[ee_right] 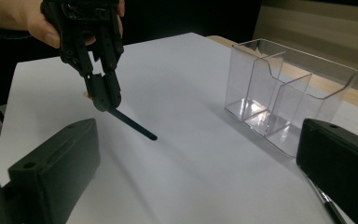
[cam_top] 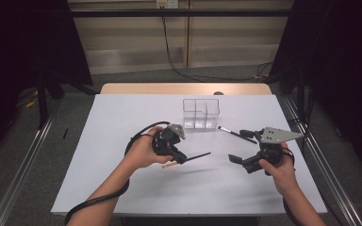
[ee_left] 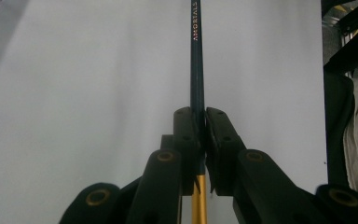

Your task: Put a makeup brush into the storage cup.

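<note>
Two grippers work over a white counter (cam_top: 122, 179). In the high view, the left gripper (cam_top: 181, 159) is held low in the left hand (cam_top: 143, 151), angled right, its jaws clamped on a thin dark brush (cam_top: 198, 156) that juts level toward the centre, clear of the counter. The right gripper (cam_top: 238, 160) faces it from well apart, tilted left, jaws spread with nothing between them. A clear organiser (cam_top: 201, 114) stands behind, and a second brush (cam_top: 237, 134) lies beside it. In the left gripper view, the jaws pinch the brush (ee_left: 196, 70) where the dark handle meets its gold part. It looks light, stiff and smooth, likely to swivel unless gripped mid-handle. In the right gripper view, the left gripper (ee_right: 103, 95) points down and right, brush (ee_right: 133, 123) slanting toward the counter, organiser (ee_right: 279, 88) to the right.
</note>
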`<move>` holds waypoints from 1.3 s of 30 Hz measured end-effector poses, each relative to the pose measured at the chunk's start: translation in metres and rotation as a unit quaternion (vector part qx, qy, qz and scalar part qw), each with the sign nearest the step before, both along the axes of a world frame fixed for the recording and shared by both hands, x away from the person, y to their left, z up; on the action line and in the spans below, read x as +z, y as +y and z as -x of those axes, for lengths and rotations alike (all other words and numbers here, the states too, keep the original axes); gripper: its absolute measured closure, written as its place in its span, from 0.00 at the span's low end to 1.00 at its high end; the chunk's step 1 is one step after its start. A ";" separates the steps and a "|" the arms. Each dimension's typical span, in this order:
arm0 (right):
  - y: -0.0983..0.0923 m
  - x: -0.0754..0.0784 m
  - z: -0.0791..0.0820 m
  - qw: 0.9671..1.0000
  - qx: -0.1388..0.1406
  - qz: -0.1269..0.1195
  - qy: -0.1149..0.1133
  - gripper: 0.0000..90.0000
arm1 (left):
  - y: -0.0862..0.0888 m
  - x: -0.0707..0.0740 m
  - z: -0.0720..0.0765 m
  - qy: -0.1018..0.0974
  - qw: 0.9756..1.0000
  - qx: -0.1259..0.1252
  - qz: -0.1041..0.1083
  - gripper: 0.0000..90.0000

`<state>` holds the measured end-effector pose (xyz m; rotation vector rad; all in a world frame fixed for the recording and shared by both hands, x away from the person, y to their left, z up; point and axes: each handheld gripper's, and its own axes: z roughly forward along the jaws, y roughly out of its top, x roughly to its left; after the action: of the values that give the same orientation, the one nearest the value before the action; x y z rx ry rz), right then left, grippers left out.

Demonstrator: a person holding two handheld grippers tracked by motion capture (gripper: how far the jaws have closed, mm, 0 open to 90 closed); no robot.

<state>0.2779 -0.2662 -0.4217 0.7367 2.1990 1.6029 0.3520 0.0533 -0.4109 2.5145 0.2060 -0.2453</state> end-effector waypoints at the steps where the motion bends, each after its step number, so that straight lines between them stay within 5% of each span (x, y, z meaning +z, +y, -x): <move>1: 0.001 0.000 0.000 1.000 0.001 0.000 -0.001 0.00 | -0.001 0.000 0.001 0.001 1.000 -0.002 0.001 0.93; 15: 0.019 0.004 -0.006 1.000 0.021 0.000 0.004 0.00 | -0.020 0.005 0.004 -0.001 1.000 -0.023 0.003 0.93; 17: 0.022 0.005 -0.008 0.999 0.028 0.003 0.018 0.00 | -0.022 0.005 0.004 -0.002 1.000 -0.027 0.003 0.93; 22: 0.029 0.006 -0.011 0.998 0.041 0.040 0.038 0.00 | -0.023 0.006 0.003 -0.001 1.000 -0.026 0.002 0.93; 29: 0.039 0.010 -0.016 0.992 0.058 0.098 0.057 0.06 | -0.024 0.004 0.002 -0.001 1.000 -0.030 -0.005 0.93; 39: 0.055 0.013 -0.023 0.976 0.089 0.184 0.070 0.20 | -0.026 0.004 0.001 -0.004 0.999 -0.034 -0.005 0.93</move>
<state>0.3011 -0.2115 -0.4090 0.5712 2.6271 1.1890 0.3505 0.0270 -0.4069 2.5343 0.1182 -0.2630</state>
